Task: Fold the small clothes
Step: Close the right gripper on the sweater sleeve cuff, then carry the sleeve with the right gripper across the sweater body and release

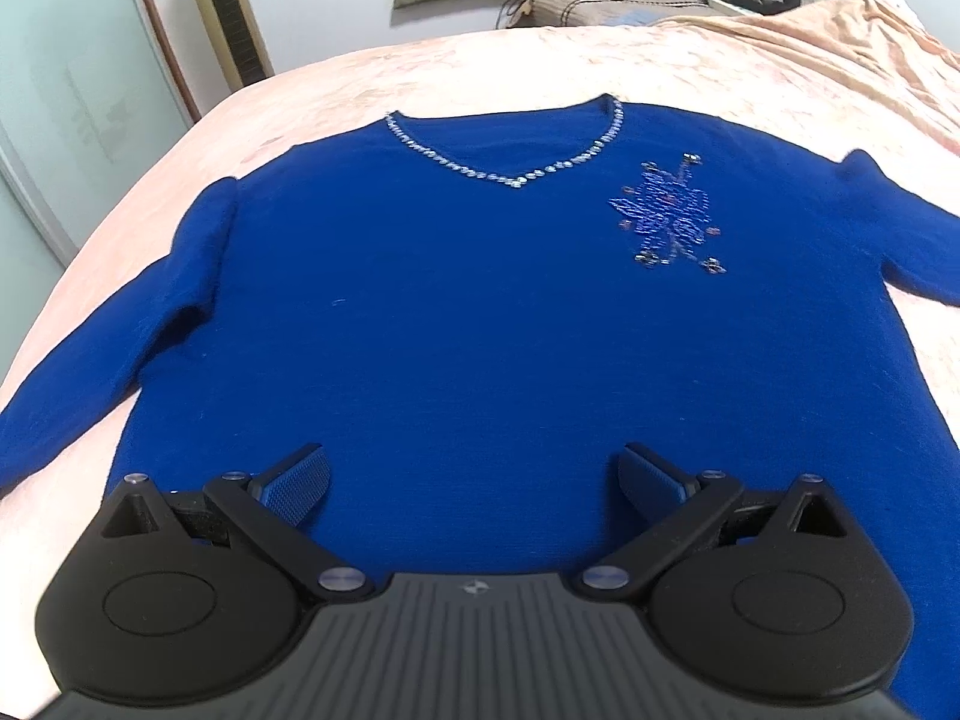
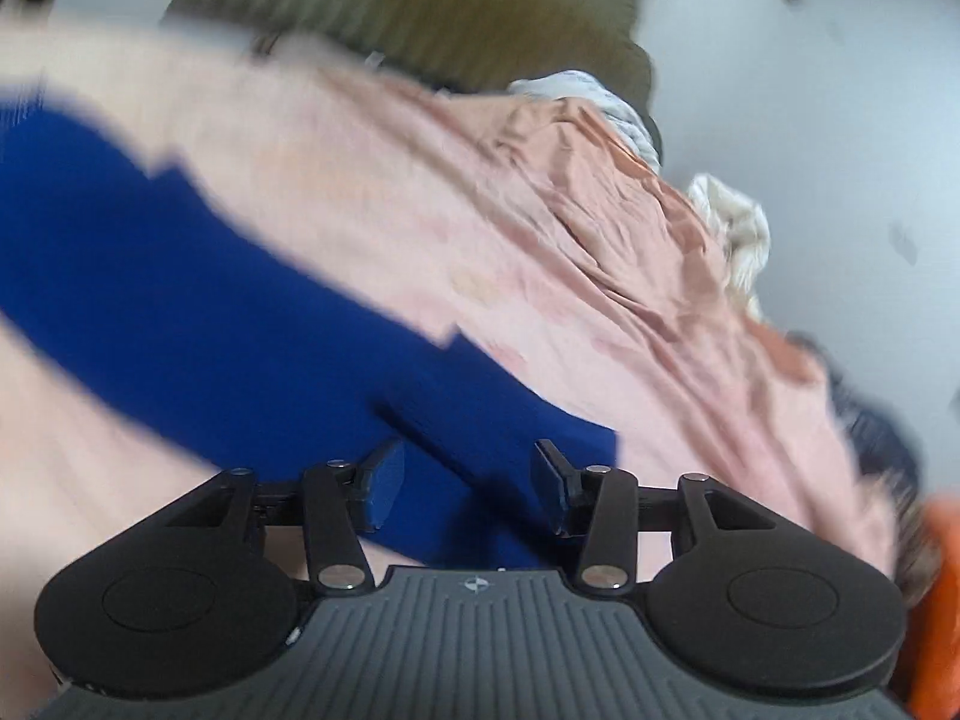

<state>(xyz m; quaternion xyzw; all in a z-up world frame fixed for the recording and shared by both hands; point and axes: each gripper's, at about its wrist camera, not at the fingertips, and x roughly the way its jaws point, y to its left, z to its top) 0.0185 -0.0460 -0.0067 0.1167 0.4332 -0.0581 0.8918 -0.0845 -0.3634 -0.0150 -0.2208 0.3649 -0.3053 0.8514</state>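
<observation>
Blue sweater lies flat, front up, on the pink bedspread, ahead of and beneath my left gripper, whose jaws are spread wide, nothing between. My right gripper: jaws parted over a sleeve, pads not pressing it; view blurred.

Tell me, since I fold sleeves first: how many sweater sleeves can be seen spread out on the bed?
2. On the blue sweater, the left sleeve lies toward the left bed edge; the right sleeve runs out of the left wrist view, with its cuff end below the right gripper.
</observation>
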